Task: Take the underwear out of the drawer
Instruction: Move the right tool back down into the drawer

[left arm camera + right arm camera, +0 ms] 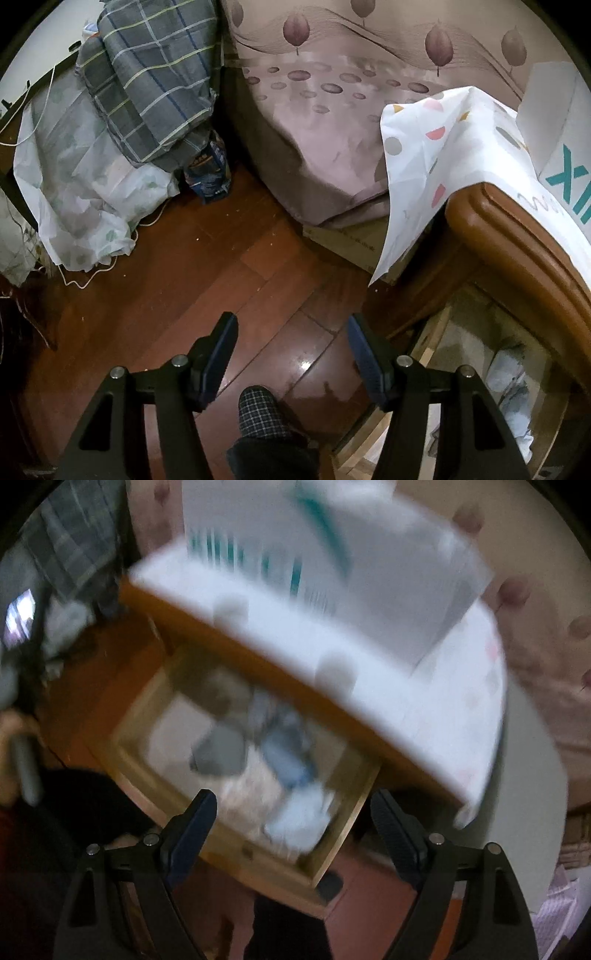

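The wooden drawer point(147, 705) stands pulled out from under a brown nightstand point(258, 657). Inside lie several blurred pieces of folded underwear: a grey one point(221, 751), a blue one point(284, 760) and a pale blue one point(299, 816). My right gripper point(294, 795) hovers open above the drawer's near half, nothing between its fingers. In the left wrist view the drawer point(428, 339) shows at the lower right with a pale blue garment point(513, 398) in it. My left gripper point(291, 319) is open and empty over the wooden floor, left of the drawer.
A bed point(332, 129) with a pink leaf-print sheet stands behind the nightstand. A white patterned cloth point(436, 155) and a white box with teal letters point(565, 162) sit on the nightstand top. A plaid bundle point(155, 74), plastic bags and a white cord point(88, 280) lie left. A slippered foot point(258, 410) is below.
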Demonstrator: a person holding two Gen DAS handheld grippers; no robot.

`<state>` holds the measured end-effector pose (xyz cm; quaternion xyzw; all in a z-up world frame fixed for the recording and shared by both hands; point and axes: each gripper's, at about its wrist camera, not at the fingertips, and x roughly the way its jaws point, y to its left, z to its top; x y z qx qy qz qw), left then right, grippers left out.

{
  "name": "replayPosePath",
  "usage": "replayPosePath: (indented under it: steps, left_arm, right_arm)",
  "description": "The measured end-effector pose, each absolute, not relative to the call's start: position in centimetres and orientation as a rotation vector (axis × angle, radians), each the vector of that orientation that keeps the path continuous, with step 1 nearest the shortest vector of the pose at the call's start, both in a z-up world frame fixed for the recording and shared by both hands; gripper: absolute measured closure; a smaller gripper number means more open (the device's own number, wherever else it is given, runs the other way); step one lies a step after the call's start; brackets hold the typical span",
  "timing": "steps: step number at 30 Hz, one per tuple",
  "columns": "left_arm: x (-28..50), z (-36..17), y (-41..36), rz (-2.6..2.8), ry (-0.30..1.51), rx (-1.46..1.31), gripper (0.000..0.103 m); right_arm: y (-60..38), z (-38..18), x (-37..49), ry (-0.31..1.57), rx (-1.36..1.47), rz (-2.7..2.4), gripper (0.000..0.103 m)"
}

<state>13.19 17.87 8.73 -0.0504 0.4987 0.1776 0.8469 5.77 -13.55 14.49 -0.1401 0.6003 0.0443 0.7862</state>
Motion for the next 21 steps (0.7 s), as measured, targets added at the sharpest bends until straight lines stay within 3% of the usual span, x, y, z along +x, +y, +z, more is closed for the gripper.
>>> replayPosePath:
  steps: [7, 21]
  left_arm:
    - [13.4, 8.3, 18.3, 0.388, 1.075, -0.143, 0.04]
    - [13.7, 7.9, 17.3, 0.361, 1.101, -0.112, 0.04]
  right_arm:
    - [-15.2, 5.6, 7.4, 1.401, -0.317, 0.076, 0.021]
    - [-14.7, -3.0, 9.5, 1.575, -0.514, 0.157, 0.018]
